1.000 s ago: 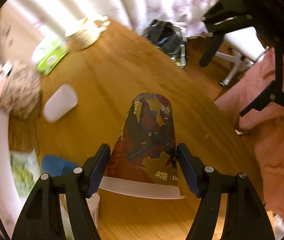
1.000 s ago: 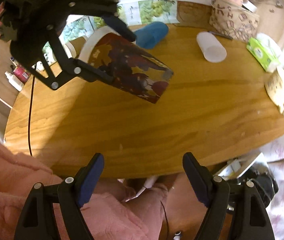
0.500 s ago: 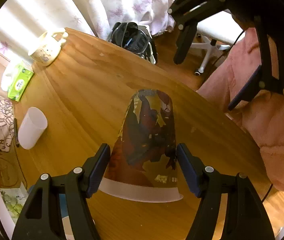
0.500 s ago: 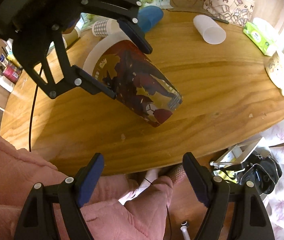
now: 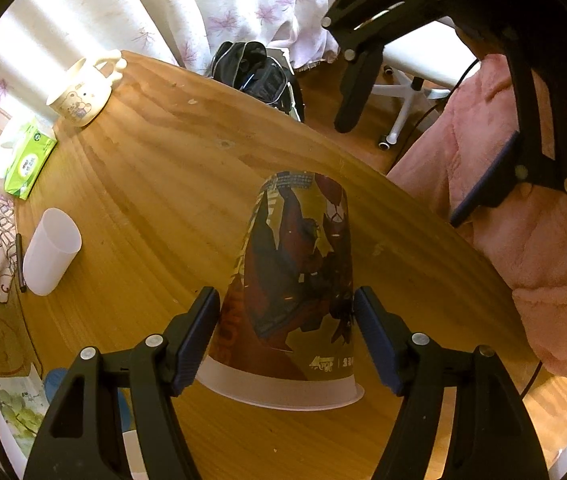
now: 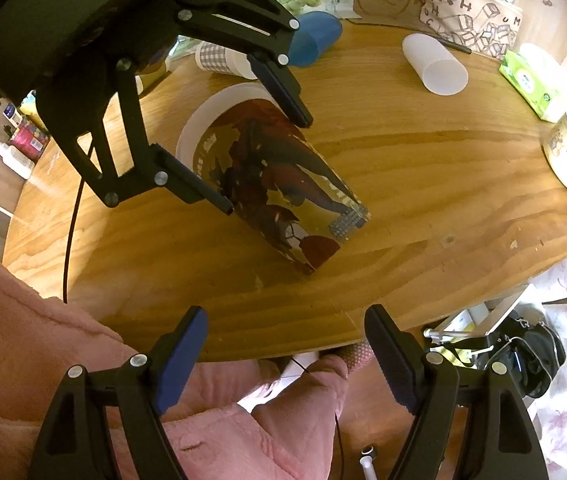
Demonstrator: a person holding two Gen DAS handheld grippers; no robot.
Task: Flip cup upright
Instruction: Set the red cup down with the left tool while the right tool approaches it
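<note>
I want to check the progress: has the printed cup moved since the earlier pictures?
Yes. In the right wrist view the printed cup, held in the left gripper, has swung toward the near table edge.

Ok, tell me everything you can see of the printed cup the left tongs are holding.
The printed cup is a tall tapered paper-looking cup with dark red, gold and navy comic-style artwork and a plain white band at its rim. The left tongs clamp it near the rim end, one finger on each side. It is tilted, its closed base pointing down toward the wooden table; the right wrist view suggests the base is at or just above the wood, contact unclear. The right tongs are open, well clear of it.
</note>
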